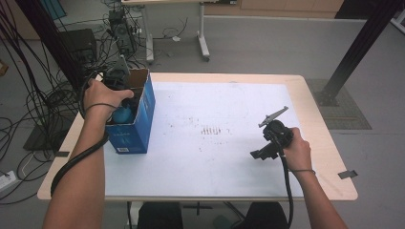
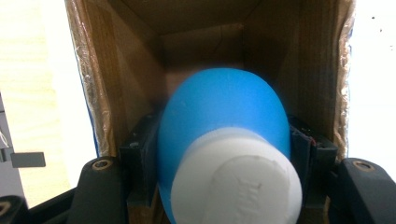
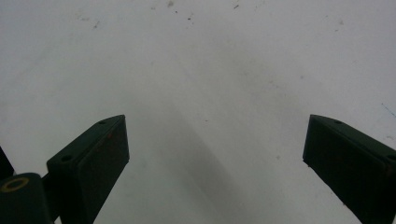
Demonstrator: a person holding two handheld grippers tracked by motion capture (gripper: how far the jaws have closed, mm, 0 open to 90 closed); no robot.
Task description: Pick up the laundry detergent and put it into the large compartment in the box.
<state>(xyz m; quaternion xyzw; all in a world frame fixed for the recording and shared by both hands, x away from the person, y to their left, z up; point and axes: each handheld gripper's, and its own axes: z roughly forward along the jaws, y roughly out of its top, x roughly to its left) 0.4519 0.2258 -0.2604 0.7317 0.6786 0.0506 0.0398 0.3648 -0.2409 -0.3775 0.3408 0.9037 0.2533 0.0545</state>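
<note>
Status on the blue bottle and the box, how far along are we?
Done: the left hand-held gripper is shut on the blue bottle with the white cap, and has it in the mouth of the open cardboard box.
In hand: holding the bottle over the box interior, brown walls around it.
Left: probably lower and release.
The right hand-held gripper is open over the white table sheet, holding nothing.

Blue bottle (image 2: 224,116) with a white cap (image 2: 238,182), rounded body, cap end toward the camera, clamped at its sides between the left tool's (image 2: 224,154) jaws. It sits inside an open blue cardboard box (image 1: 143,112) standing near the table's left edge.
</note>
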